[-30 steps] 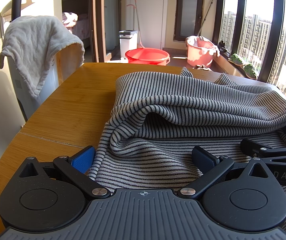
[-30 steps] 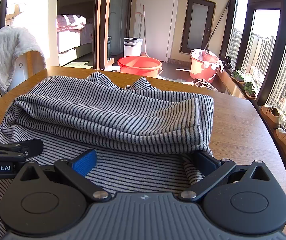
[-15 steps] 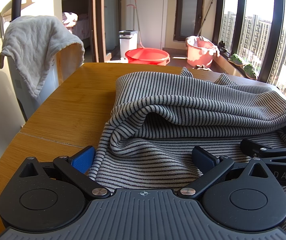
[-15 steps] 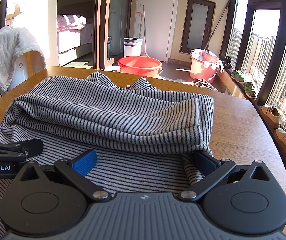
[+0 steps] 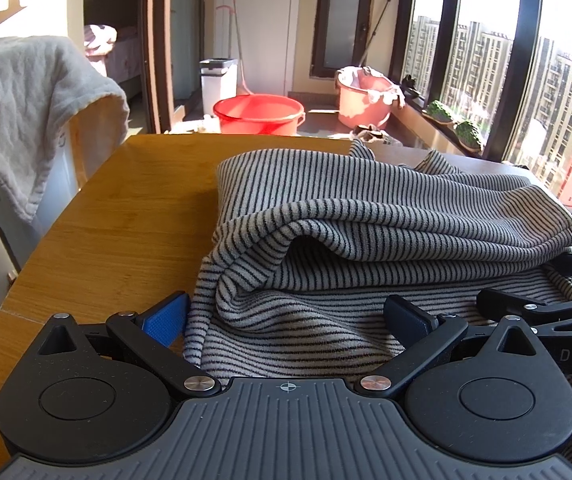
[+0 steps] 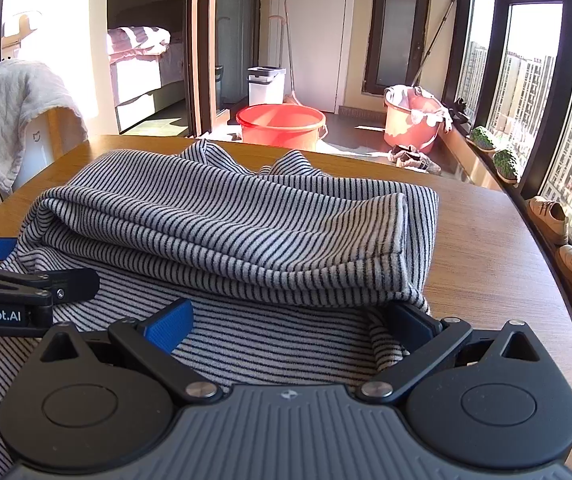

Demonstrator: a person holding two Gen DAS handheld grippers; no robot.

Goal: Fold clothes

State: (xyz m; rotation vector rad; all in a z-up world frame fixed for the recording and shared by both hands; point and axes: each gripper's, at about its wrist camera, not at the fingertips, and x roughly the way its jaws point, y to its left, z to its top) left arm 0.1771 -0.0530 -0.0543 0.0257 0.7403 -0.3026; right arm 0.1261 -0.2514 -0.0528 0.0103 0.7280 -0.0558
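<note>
Right wrist view: both the left gripper (image 5: pixel 286 314) and the right gripper (image 6: pixel 290 320) gape wide over the grey black-striped knit garment (image 6: pixel 226 220); its loose upper fold may slump, seemingly unpinned.

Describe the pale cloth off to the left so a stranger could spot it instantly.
Start at the wooden table where the striped garment lies, then look past the table's left edge. There a plain off-white towel hangs draped over a chair back. Unlike the garment it has no stripes, has a crinkled texture, and hangs rather than lying on the table.
</note>
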